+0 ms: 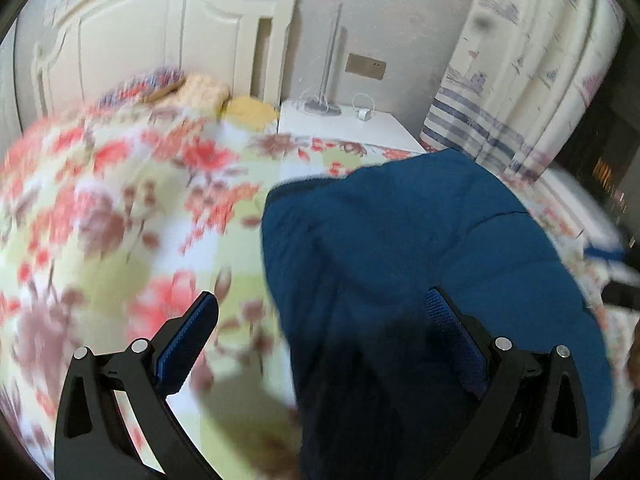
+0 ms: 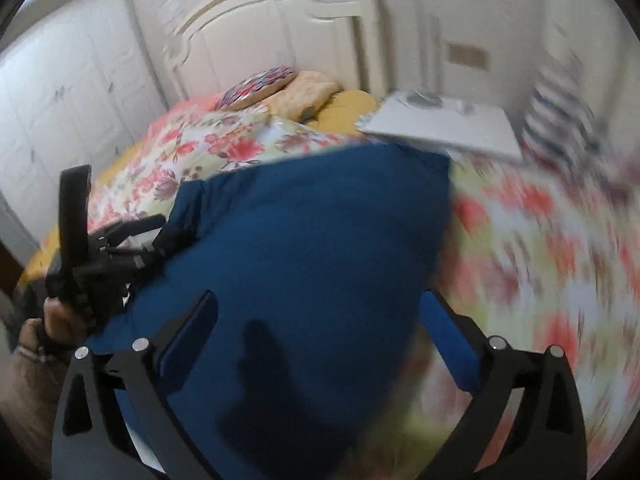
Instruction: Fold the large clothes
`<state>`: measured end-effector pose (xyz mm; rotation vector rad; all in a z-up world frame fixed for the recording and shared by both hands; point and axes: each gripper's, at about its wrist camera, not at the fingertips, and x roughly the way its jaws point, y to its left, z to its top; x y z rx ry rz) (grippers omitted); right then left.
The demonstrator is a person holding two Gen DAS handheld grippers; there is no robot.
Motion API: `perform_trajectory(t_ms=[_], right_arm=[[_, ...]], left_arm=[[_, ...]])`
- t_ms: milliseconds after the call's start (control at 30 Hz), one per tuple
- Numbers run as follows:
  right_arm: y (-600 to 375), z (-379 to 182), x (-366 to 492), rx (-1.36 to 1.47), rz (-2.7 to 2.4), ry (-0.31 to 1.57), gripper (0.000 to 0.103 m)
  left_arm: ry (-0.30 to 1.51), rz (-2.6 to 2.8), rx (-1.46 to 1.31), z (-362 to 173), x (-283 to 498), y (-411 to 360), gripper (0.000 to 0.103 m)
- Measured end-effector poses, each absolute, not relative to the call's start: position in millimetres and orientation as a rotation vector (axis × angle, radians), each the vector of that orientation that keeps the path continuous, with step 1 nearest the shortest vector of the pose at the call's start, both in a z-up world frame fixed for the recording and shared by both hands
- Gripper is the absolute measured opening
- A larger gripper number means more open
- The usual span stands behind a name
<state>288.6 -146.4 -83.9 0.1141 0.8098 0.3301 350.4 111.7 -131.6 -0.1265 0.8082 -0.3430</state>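
Note:
A folded dark blue garment [image 1: 400, 248] lies on the floral bedspread [image 1: 120, 208]. My left gripper [image 1: 324, 304] is open above it, its right finger over the cloth and its left finger over the bedspread. In the right wrist view the blue garment [image 2: 312, 240] fills the middle. My right gripper [image 2: 318, 308] is open above it and holds nothing. The left gripper [image 2: 100, 260] shows there at the garment's left edge, held by a hand. Both views are blurred by motion.
A white headboard [image 1: 132, 40] and pillows [image 1: 200, 88] stand at the far end of the bed. A white nightstand [image 1: 344, 124] with a charger is beside it. A striped curtain [image 1: 520, 80] hangs at the right. White wardrobe doors [image 2: 60, 100] stand at the left.

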Motion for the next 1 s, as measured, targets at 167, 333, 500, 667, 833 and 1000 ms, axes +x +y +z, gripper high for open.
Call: perform_trajectory(t_ms=[167,333,500,667,833,1000], right_arm=[[-194.5,-129.3,255.0,0.433,0.428,0.870,0.100],[-196.9,-164.4,259.3,0.610,0.556,0.928,0.100],[-202.1,-154.1,251.6,0.576,0.487,0.864,0.100],[-151.5,-84.0,233.5,0.192,0.366,0.695,0.100],[-56.5,-116.4,220.9,-0.224,0.245,0.675,0.101],[-45.3,-112.4,217.1,-0.286,0.195,0.652,0.092]], left_arm=[[0.944,-0.427,-0.301,-148.0,342.4,137.5,0.099],[1.027,-0.468,-0.414,-161.9,332.9,142.7,0.099],[0.940,-0.420,-0.339,-158.1,318.0,142.0,0.099],[0.897,-0.407,-0.350,-165.7,314.6,142.5,0.099],[0.865,-0.294,-0.354,-169.1,304.4,155.6,0.099],[0.665,-0.208,-0.212,-97.2,296.3,146.4,0.098]])
